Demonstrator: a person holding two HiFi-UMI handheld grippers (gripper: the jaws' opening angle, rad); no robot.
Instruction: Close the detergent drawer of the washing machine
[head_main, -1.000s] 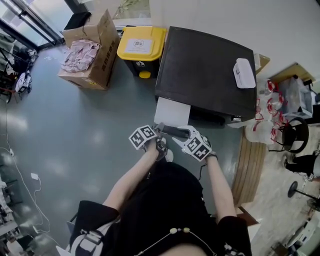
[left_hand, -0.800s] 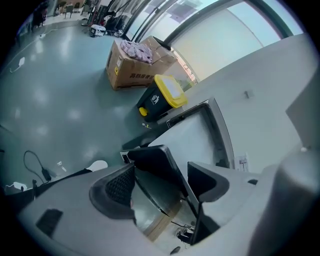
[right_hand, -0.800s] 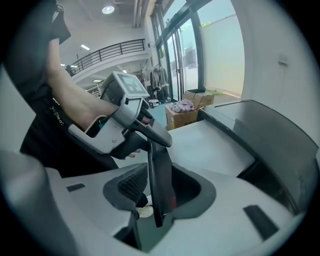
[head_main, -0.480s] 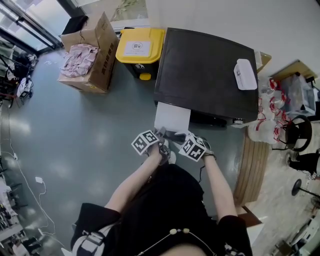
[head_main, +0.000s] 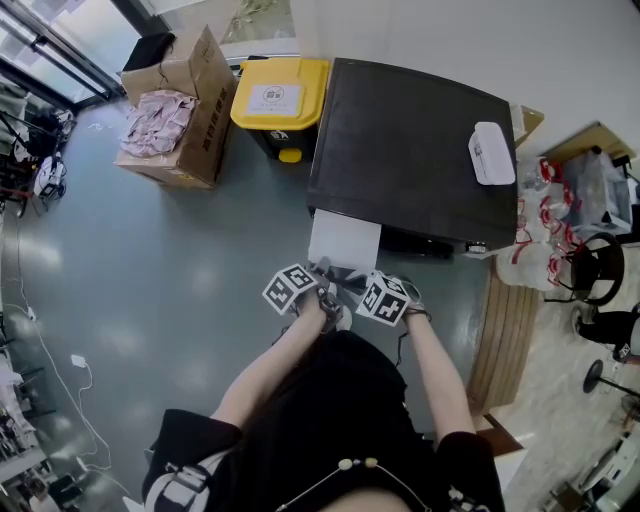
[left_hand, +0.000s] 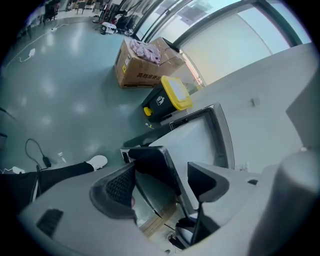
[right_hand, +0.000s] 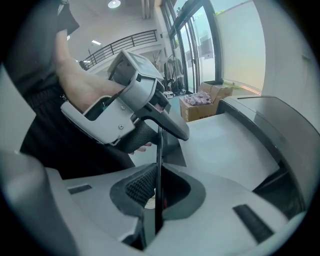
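The person's black garment (head_main: 330, 420) fills the bottom of the head view and hides the legs. Both forearms run forward out of it. In the left gripper view, one white shoe (left_hand: 97, 161) shows on the grey floor (head_main: 150, 260).

The right tongs (right_hand: 158, 187) have just been closing and now clamp a thin dark panel seen edge-on, with a pad on each face. I read this panel as the front of the detergent drawer (head_main: 345, 238).

The left tongs (left_hand: 162, 177) stand with jaws apart, straddling the same dark front. The ribbed pad lies against it or just beside it – I cannot tell which. A clear gap remains at the other pad, so there is no grip on this side.

The drawer stands pulled out from the front left of the washing machine (head_main: 410, 140), its pale upper face showing in the head view. The marker cubes of both tongs cover its near end, and I cannot make out any compartments.

A flat white item (head_main: 490, 150) lies on the machine's dark top, too small to identify.

Beyond the machine, a yellow-lidded bin (head_main: 275, 95) stands just beside its far left corner. An open cardboard box (head_main: 185, 110) holding pink material follows on the left. At the right edge are bags with red print (head_main: 545, 230) – partly cut off, contents unreadable.
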